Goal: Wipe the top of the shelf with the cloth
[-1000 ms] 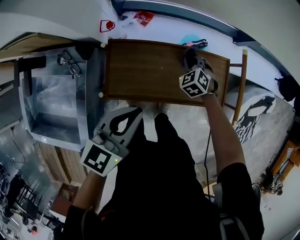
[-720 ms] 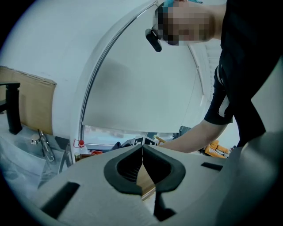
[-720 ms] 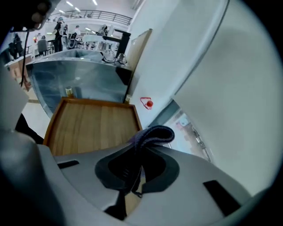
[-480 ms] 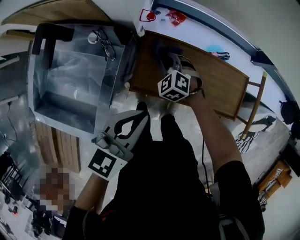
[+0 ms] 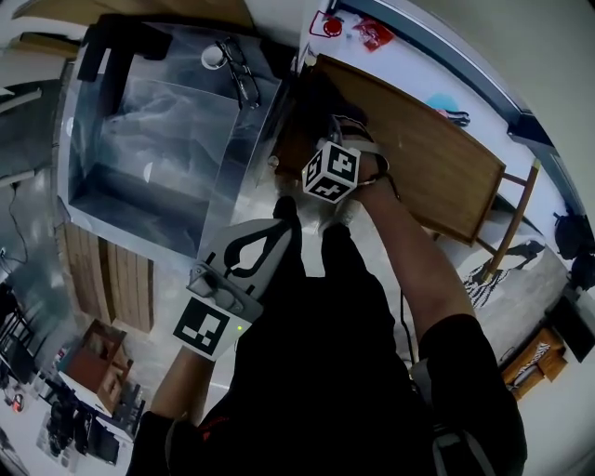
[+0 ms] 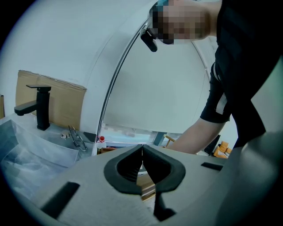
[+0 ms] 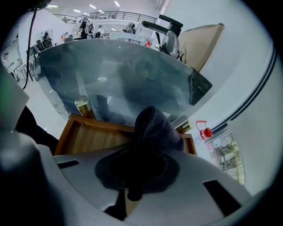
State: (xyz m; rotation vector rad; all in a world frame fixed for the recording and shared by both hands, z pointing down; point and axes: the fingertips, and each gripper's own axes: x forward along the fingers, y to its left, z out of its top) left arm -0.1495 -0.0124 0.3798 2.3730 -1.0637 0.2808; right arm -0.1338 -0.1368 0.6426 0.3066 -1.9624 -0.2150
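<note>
The wooden shelf top [image 5: 437, 158] runs across the upper right of the head view. My right gripper [image 5: 327, 139] is over its left end, next to the steel sink, shut on a dark cloth [image 7: 152, 126]. In the right gripper view the cloth bulges out of the jaws and rests on the wood [image 7: 95, 139] near the shelf's end rim. My left gripper [image 5: 275, 223] hangs low beside the person's black trousers, away from the shelf. Its jaws meet at the tips [image 6: 142, 150] with nothing held.
A steel sink [image 5: 158, 149] lined with plastic film, with a black tap [image 5: 102, 46], butts against the shelf's left end. Glasses [image 5: 240, 79] lie on its rim. Behind the shelf a white surface holds red items [image 5: 325, 23]. A wooden chair frame [image 5: 516, 214] stands at the right.
My right gripper has swept the cloth from the shelf top's right end to its left end by the sink. The left gripper has stayed put, shut.
</note>
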